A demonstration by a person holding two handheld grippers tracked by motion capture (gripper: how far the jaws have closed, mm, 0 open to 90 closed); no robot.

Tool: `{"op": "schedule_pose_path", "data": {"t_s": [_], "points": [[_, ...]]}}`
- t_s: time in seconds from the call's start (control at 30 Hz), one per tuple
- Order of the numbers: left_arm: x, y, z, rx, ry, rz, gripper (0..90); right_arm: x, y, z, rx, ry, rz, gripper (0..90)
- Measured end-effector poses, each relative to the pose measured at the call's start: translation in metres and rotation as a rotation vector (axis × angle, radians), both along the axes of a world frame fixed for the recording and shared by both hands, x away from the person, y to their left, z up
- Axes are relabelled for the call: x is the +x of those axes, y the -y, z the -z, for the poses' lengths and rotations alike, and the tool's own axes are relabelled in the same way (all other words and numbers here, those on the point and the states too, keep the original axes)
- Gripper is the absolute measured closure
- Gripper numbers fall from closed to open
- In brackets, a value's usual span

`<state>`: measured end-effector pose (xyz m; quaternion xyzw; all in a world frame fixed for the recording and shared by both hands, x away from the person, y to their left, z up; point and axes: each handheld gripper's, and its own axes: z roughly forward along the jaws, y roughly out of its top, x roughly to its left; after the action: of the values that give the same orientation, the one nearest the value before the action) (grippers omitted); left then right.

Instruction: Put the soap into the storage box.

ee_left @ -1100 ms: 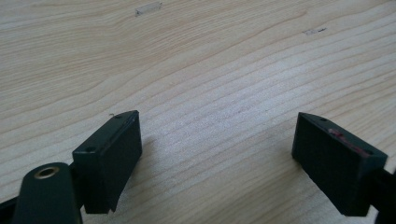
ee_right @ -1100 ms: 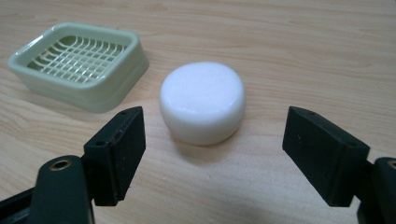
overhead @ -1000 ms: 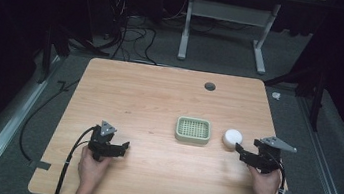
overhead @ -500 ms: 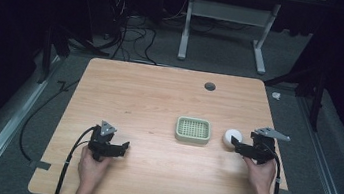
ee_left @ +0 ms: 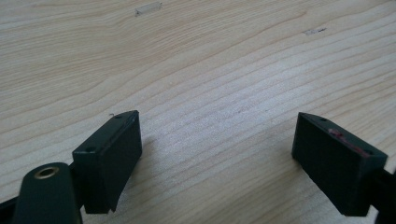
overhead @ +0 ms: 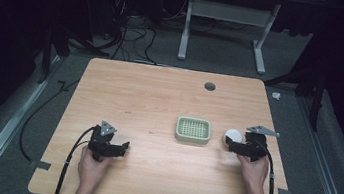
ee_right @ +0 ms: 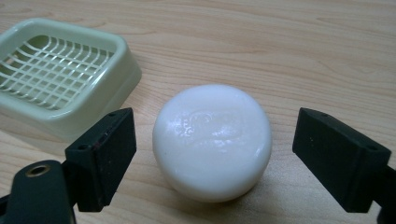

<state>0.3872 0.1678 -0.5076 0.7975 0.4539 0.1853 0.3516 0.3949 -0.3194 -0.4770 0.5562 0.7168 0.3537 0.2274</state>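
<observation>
Right gripper view, white soap (ee_right: 212, 140) between parted claw (ee_right: 215, 158) jaws, beside green dish (ee_right: 60, 74)

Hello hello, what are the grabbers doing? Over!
Right gripper open, jaws either side of white soap, not touching. Left gripper open over bare table. Green soap dish empty beside soap. Nothing blocking.

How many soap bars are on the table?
1. The white soap bar lies on the table just right of the green soap dish, between the right tool's open jaws.

No legible text (soap (ee_right: 212, 140) stamp blurred)
</observation>
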Motion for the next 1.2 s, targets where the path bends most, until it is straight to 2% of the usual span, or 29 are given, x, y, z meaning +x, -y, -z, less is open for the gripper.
{"op": "schedule_pose_path", "data": {"t_s": [0.33, 0.5, 0.77, 0.87, 1.2], "points": [[0.000, 0.000, 0.000, 0.000, 0.000, 0.000, 16.4, 0.009, -0.007, 0.014, -0.026, -0.039, 0.015, 13.3], [0.000, 0.000, 0.000, -0.001, 0.000, 0.000, 16.4, 0.011, -0.008, 0.016, -0.035, -0.042, 0.016, 13.9], [0.000, 0.000, 0.000, -0.001, 0.000, 0.000, 16.4, 0.013, -0.010, 0.022, -0.067, -0.080, 0.012, 19.8], [0.000, 0.000, 0.000, -0.001, 0.000, 0.000, 16.4, 0.013, -0.011, 0.022, -0.070, -0.075, 0.005, 22.6], [0.000, 0.000, 0.000, 0.000, 0.000, 0.000, 16.4, 0.013, -0.011, 0.022, -0.073, -0.075, 0.007, 23.2]]}}
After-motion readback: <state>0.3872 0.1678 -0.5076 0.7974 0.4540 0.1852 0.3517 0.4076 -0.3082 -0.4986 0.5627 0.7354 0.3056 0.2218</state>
